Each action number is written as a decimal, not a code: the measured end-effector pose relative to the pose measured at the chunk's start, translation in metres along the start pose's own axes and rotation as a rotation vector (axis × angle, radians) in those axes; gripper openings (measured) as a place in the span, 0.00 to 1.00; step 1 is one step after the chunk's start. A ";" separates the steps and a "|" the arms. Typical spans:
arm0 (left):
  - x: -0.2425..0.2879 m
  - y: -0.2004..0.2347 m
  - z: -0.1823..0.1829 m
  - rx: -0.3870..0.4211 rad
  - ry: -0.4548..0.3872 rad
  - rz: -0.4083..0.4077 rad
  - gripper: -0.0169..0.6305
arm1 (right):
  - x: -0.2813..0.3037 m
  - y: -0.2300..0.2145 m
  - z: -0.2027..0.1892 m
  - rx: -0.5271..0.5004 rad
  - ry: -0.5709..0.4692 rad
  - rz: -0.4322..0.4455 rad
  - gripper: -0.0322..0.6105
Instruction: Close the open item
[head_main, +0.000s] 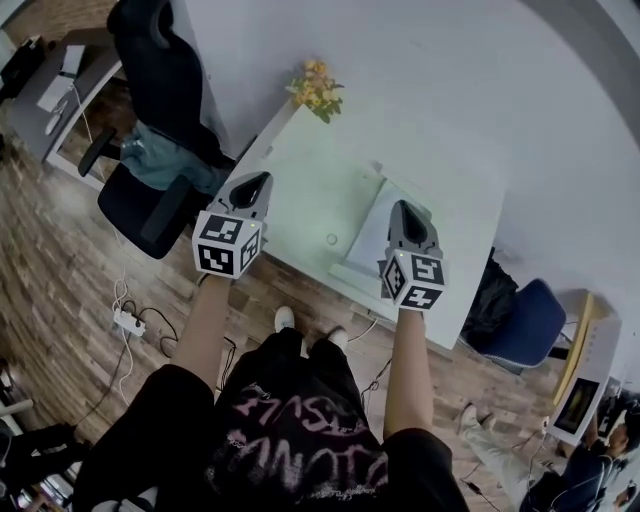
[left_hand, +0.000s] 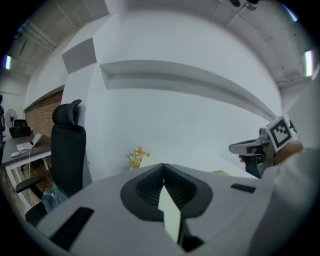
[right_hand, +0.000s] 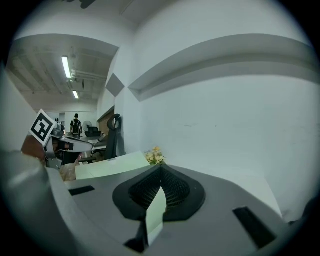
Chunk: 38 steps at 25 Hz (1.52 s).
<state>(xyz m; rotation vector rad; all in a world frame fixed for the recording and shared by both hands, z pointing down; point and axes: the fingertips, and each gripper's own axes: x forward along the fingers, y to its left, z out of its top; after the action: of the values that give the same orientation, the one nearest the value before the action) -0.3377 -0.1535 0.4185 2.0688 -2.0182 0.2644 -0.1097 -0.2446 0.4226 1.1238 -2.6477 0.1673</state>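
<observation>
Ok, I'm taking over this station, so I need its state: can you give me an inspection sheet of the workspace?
Surface: pale table against a white wall, mostly bare.
Job's things: flat pale open item on the table; its kind cannot be told.
Clutter: flowers at the far corner; small round thing.
Grippers: left gripper and right gripper both shut, empty, over the table.
Cables: power strip with cables on the floor.
Surroundings: black chair, blue chair, wood floor.
</observation>
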 end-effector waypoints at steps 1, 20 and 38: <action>0.002 0.000 -0.002 -0.003 0.006 -0.001 0.03 | 0.001 -0.002 -0.003 0.004 0.005 -0.003 0.06; 0.039 -0.018 -0.035 -0.017 0.107 0.038 0.03 | 0.035 -0.033 -0.052 0.066 0.115 0.061 0.06; 0.021 0.017 -0.056 -0.019 0.165 0.160 0.03 | 0.067 -0.002 -0.073 0.084 0.142 0.180 0.06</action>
<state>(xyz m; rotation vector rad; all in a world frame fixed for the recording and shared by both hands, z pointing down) -0.3523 -0.1574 0.4788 1.8124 -2.0781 0.4279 -0.1385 -0.2771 0.5117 0.8618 -2.6328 0.3817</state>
